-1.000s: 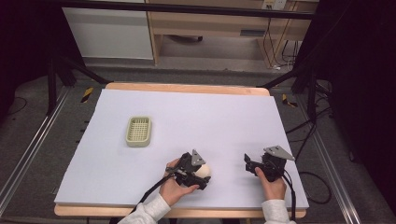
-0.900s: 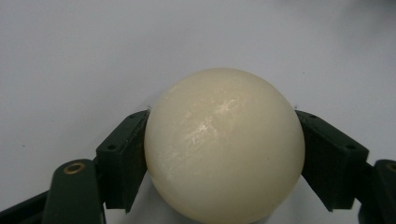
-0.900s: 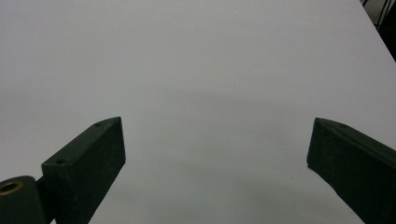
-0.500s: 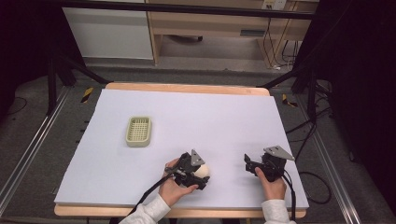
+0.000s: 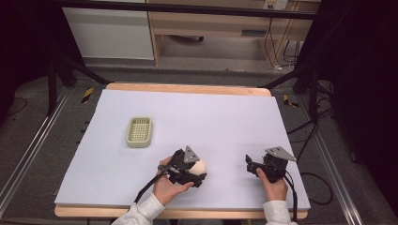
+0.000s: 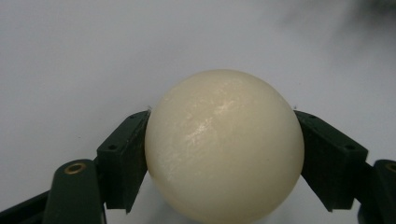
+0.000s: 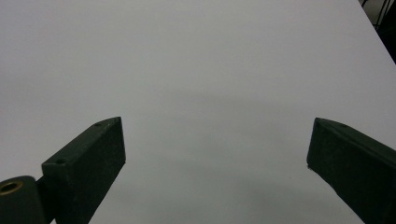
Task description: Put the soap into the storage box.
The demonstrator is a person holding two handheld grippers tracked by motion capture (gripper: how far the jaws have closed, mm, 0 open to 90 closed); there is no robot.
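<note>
I am gripping the ball in my left gripper; carrying it to the basket remains, right gripper's fingers spread, grasping nothing.

Readable text: none on any surface in the three views.
Ball: plain cream surface, no print or brand.
Basket: bare pale-green mesh, no label.
Table sheet: blank white, no markings.
Gripper jaws: plain black, no lettering in either gripper view.
Background cabinet: a small pale plate on its front edge, too small and blurred to read.
Floor markers: yellow-and-black striped tape beside the table, a pattern without words.
</note>
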